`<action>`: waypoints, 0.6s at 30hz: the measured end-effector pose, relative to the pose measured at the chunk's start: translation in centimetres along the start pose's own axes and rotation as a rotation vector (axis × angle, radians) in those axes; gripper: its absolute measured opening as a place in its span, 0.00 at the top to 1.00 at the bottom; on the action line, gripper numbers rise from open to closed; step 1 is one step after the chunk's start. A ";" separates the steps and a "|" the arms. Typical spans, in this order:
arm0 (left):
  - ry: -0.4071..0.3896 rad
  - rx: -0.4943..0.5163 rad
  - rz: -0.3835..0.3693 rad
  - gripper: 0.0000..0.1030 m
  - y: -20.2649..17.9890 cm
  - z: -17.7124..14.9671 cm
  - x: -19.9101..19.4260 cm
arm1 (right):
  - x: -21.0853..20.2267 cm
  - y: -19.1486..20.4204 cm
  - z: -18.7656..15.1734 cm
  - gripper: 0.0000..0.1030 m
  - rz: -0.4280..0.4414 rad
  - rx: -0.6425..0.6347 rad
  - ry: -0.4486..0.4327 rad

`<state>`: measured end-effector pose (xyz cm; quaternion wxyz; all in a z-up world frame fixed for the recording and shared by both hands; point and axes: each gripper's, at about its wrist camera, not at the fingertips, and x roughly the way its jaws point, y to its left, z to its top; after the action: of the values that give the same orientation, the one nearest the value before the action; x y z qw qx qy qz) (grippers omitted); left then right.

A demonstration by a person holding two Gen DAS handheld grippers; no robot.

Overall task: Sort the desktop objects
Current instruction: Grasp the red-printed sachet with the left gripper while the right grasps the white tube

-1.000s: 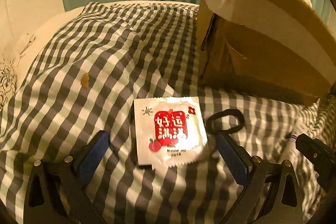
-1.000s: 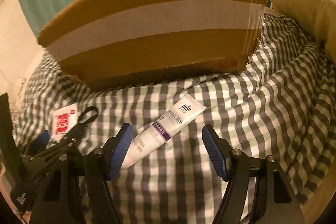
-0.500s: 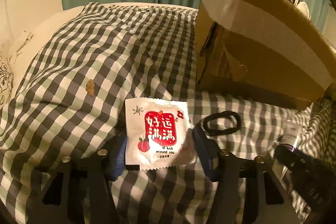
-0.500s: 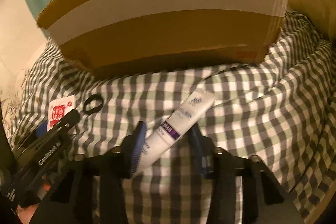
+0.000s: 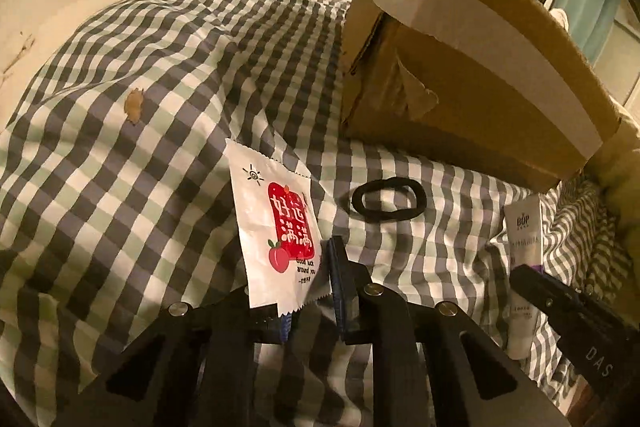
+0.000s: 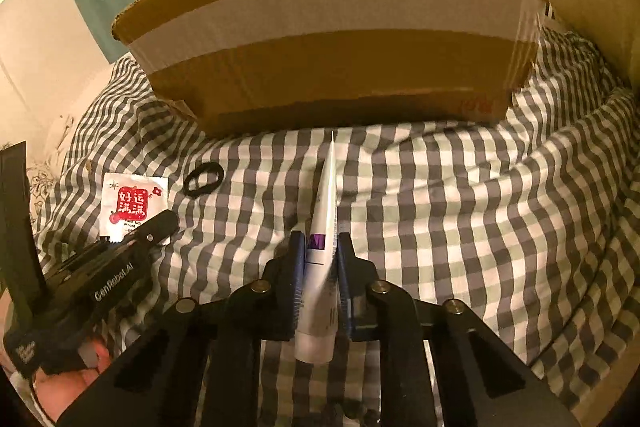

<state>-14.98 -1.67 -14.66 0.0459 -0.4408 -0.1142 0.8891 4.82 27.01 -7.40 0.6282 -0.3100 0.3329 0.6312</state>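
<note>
My left gripper (image 5: 308,291) is shut on a white sachet with a red label (image 5: 276,223), pinching its lower edge so it stands tilted above the checked cloth. The sachet also shows in the right wrist view (image 6: 130,209). My right gripper (image 6: 318,267) is shut on a white tube with a purple band (image 6: 326,211), which points toward the cardboard box (image 6: 340,39). The tube also shows in the left wrist view (image 5: 524,227). A black hair tie (image 5: 388,198) lies on the cloth between sachet and tube.
The large cardboard box (image 5: 472,75) with a white tape band sits at the back on the checked cloth (image 5: 120,147). A small brown spot (image 5: 134,103) marks the cloth at left. A cream cushion (image 6: 600,11) lies at right. Green curtains hang behind.
Both grippers went from open to shut: the left closed on the sachet and the right closed on the tube. The tube has turned on edge and points straight ahead.
</note>
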 end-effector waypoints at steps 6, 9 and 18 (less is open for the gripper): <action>-0.022 0.006 -0.015 0.84 -0.1 0.0 -0.4 | -0.7 -1.7 0.1 0.86 0.025 0.001 0.003; -0.017 -0.016 -0.043 0.84 0.3 0.0 -0.7 | -0.6 -1.7 0.1 0.86 0.042 0.000 0.003; -0.052 0.020 -0.025 0.92 -0.5 -0.6 -2.6 | 0.0 -0.8 0.2 0.86 0.053 -0.005 0.007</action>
<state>-12.89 -1.57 -12.90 0.0584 -0.4157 -0.1118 0.9007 5.59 27.13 -7.32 0.6094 -0.3050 0.3417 0.6472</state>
